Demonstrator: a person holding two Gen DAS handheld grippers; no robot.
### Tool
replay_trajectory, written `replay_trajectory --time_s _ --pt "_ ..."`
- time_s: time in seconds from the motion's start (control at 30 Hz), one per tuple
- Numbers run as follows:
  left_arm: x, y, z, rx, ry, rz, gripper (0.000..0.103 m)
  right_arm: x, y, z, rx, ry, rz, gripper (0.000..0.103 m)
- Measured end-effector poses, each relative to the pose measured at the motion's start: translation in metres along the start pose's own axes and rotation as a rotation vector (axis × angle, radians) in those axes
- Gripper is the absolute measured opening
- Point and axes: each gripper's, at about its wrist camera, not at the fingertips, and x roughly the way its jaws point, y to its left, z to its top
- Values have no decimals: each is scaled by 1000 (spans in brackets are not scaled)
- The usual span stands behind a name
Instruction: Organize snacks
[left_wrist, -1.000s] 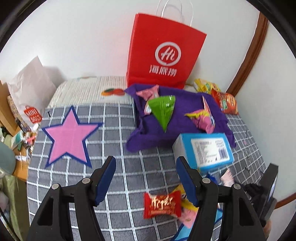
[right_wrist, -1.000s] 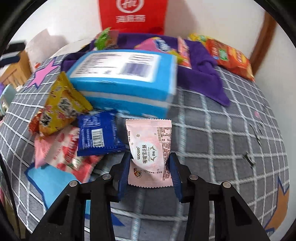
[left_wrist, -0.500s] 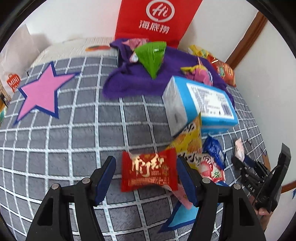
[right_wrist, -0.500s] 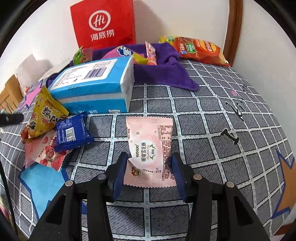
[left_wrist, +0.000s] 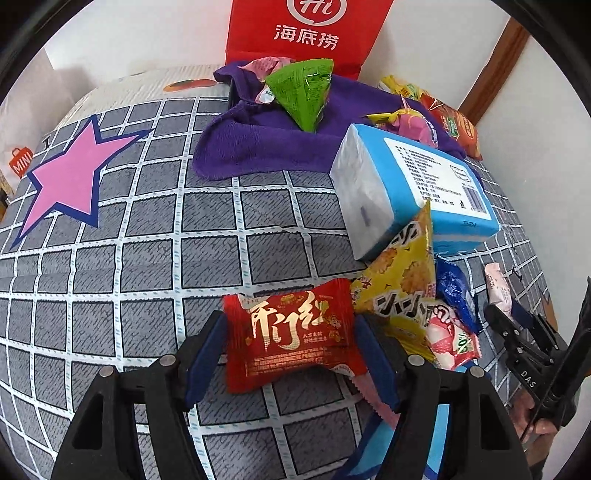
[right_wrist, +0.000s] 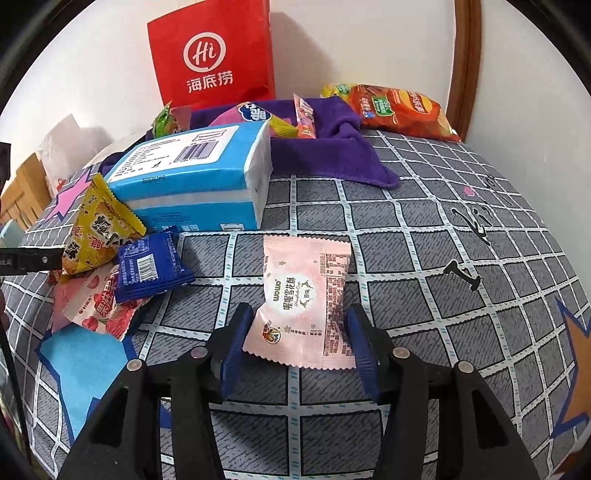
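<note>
My left gripper (left_wrist: 290, 334) is open, its blue pads on either side of a red snack packet (left_wrist: 291, 336) that lies on the grey checked bedspread (left_wrist: 147, 258). My right gripper (right_wrist: 297, 332) is shut on a pink snack packet (right_wrist: 304, 299) and holds it over the bedspread (right_wrist: 424, 258). A yellow packet (left_wrist: 402, 291), a blue packet (left_wrist: 452, 291) and a strawberry packet (left_wrist: 448, 339) lie heaped to the right of the red one. They also show in the right wrist view: yellow (right_wrist: 99, 229), blue (right_wrist: 153, 264), strawberry (right_wrist: 99, 302).
A blue tissue box (left_wrist: 410, 192) stands behind the heap. A purple cloth (left_wrist: 266, 144) holds a green packet (left_wrist: 303, 92) and pink packets. A red paper bag (left_wrist: 306, 33) stands at the wall. Orange chip bags (right_wrist: 399, 109) lie at the far right.
My left gripper moved forward and down until the red packet sits between its pads. My right gripper lifted the pink packet slightly and drew back from the tissue box.
</note>
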Motion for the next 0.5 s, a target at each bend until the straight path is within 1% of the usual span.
replay_trajectory --time_s 0.13,0.27,0.3,0.37,0.5 --pt "2 -5 2 31 -4 34 69 0 1 0 -5 -1 -5 54" --pt "6 -8 6 50 -11 67 64 1 1 1 -5 -2 -2 55" --pt "6 -9 7 56 -14 68 61 1 0 1 -3 -2 0 55" --pt "6 -8 8 61 -17 65 59 1 -1 1 0 -3 4 55" --pt "5 2 12 64 -6 25 53 1 -1 1 5 -3 7 55"
